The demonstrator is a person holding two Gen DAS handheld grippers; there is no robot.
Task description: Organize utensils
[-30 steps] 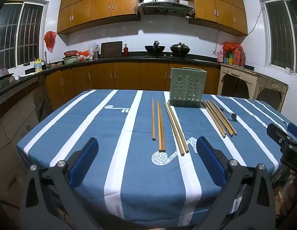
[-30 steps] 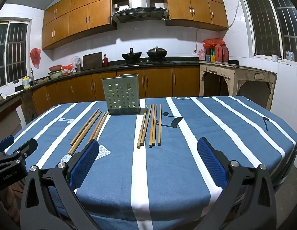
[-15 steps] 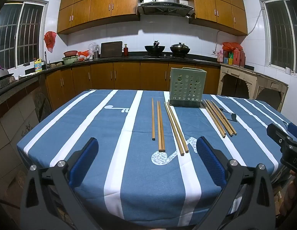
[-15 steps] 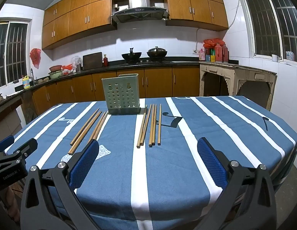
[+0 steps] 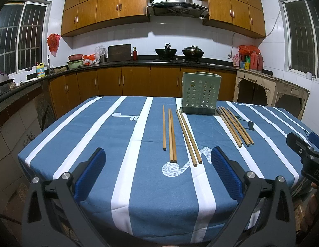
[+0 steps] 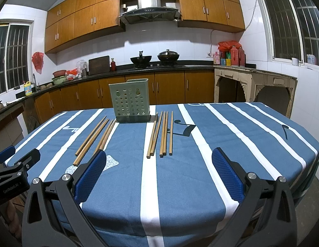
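A green perforated utensil holder [image 5: 199, 93] stands upright on the far middle of the table; it also shows in the right wrist view [image 6: 131, 100]. Several wooden chopsticks lie flat in two groups: a left group [image 5: 176, 134] [image 6: 95, 138] and a right group [image 5: 234, 125] [image 6: 161, 133], either side of the holder. My left gripper [image 5: 158, 171] is open and empty at the near table edge. My right gripper [image 6: 159, 171] is open and empty at the near edge, to the right of the left one.
The table has a blue cloth with white stripes [image 5: 126, 164]. Kitchen counters with cabinets [image 5: 134, 82] run behind and to the left. A worn cream side table [image 6: 254, 86] stands at the right. The right gripper's body [image 5: 305, 156] shows at the left view's right edge.
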